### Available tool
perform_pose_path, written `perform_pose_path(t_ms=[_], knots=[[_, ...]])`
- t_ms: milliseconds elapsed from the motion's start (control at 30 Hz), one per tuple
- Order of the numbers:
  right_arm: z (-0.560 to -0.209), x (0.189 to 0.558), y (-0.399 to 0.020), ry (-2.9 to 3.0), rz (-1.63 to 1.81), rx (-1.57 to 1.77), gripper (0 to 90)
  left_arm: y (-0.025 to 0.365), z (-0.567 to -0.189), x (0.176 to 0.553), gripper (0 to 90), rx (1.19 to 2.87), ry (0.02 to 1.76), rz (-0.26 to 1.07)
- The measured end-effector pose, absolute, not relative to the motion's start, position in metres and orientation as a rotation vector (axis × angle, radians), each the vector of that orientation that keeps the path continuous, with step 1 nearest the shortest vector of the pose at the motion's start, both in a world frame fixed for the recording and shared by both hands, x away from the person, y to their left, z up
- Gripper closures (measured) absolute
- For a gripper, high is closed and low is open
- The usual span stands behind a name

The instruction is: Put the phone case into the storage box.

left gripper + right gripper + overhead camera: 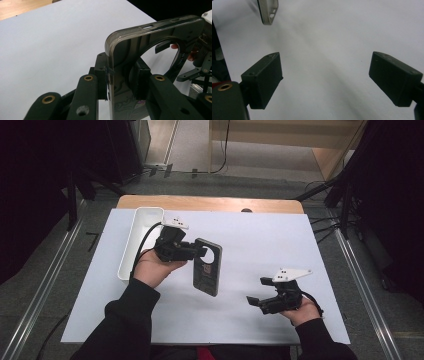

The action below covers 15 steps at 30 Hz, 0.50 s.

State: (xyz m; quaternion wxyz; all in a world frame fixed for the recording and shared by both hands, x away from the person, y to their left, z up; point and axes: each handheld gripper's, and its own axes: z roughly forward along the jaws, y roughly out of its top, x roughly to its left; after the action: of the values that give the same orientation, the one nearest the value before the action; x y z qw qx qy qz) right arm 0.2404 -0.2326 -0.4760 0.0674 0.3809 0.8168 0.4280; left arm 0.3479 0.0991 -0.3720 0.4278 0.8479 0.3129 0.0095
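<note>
A dark translucent phone case (pixel 208 266) with a round camera cut-out is held above the white sheet (pixel 250 245) near the table's middle. My left gripper (pixel 199 252) is shut on its left edge; in the left gripper view the pads (pixel 102 75) pinch the case wall (pixel 130 47) just below the corner. My right gripper (pixel 258 291) hovers low over the sheet at the front right, jaws open and turned toward the case, with nothing between its pads (pixel 263 78). The case's corner (pixel 268 11) shows at the top left of the right gripper view.
A long white tray (pixel 137 240) stands at the sheet's left edge, right behind my left hand. The wooden table edge (pixel 210 202) runs along the back. Dark frame legs stand beyond both sides of the table.
</note>
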Motion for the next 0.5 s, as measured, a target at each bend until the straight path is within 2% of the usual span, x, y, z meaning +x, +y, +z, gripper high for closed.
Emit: perform_pose_path(t_ms=[500], knots=[[-0.481,0.236,-0.235,2.456,1.300,1.159,12.6,0.117,-0.357,0.352,70.7,2.099,0.821,0.059]])
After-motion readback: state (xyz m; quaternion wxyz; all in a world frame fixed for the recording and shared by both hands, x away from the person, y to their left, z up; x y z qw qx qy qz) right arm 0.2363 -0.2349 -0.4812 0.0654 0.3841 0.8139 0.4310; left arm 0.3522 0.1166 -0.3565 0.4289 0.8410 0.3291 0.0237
